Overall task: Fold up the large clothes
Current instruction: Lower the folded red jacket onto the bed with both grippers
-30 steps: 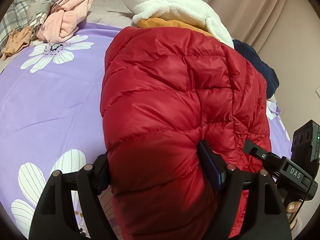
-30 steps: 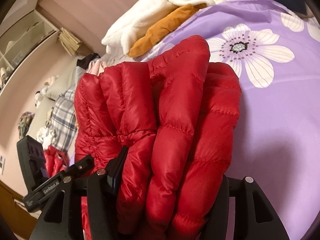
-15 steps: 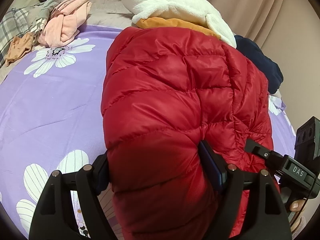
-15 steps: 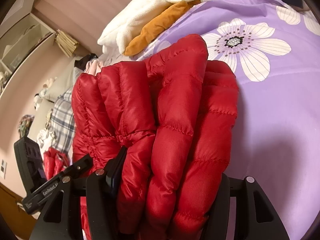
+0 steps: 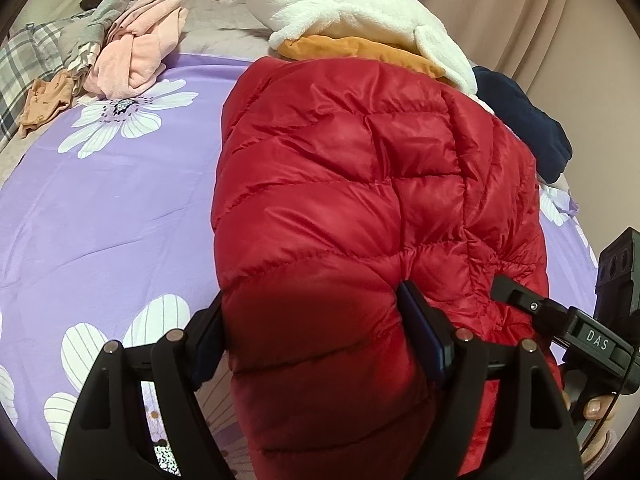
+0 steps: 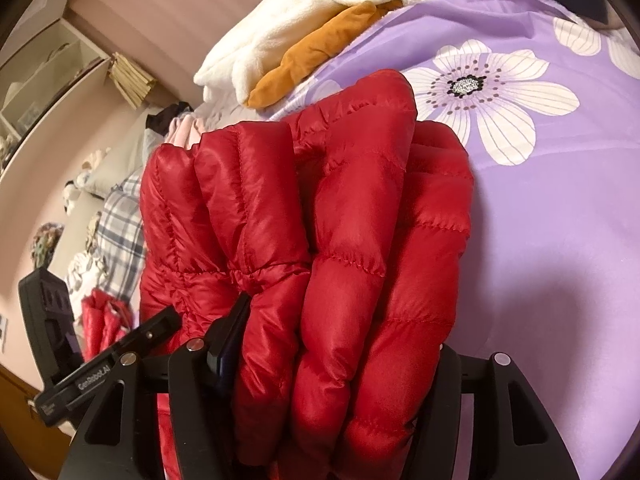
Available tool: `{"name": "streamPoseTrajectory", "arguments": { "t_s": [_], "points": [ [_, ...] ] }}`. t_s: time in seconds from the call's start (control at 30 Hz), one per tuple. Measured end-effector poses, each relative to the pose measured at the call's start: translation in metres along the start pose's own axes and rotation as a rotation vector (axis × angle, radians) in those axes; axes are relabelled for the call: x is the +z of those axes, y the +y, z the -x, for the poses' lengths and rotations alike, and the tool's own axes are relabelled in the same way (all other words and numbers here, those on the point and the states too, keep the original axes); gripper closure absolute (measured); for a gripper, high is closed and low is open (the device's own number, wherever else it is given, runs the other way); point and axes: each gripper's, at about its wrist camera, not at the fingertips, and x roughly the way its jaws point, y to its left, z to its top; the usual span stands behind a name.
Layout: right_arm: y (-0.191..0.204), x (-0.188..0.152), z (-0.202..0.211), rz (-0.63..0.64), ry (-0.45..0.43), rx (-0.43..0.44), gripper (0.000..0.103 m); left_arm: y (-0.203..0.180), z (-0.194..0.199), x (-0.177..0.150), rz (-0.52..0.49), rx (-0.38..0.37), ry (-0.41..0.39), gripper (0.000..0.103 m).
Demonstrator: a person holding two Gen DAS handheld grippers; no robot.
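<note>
A red quilted puffer jacket (image 5: 360,184) lies folded on the purple flowered bedsheet (image 5: 100,216). My left gripper (image 5: 316,336) is shut on a thick folded bundle of the jacket, which fills the gap between its fingers. My right gripper (image 6: 340,364) is shut on several stacked layers of the same jacket (image 6: 320,216) from the other side, above the sheet (image 6: 560,240). The right gripper's body shows at the right edge of the left wrist view (image 5: 592,344); the left gripper's body shows at the left of the right wrist view (image 6: 92,376).
A white fleece (image 5: 360,8) over an orange garment (image 5: 360,48) lies just beyond the jacket, with a navy garment (image 5: 520,120) to its right. Pink clothes (image 5: 136,56) and a plaid cloth (image 5: 24,64) lie at the far left. Curtains and shelves stand behind.
Both grippers have carried the jacket slightly forward and down over the bed. Their hold on the jacket has not changed.
</note>
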Motion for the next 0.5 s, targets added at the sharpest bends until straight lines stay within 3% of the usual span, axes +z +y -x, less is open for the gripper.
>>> {"name": "streamPoseTrajectory", "arguments": {
  "t_s": [0.5],
  "points": [
    [-0.001, -0.0013, 0.0011, -0.025, -0.002, -0.031, 0.042, -0.0053, 0.0109, -0.0077, -0.021, 0.031, -0.005, 0.023]
  ]
}}
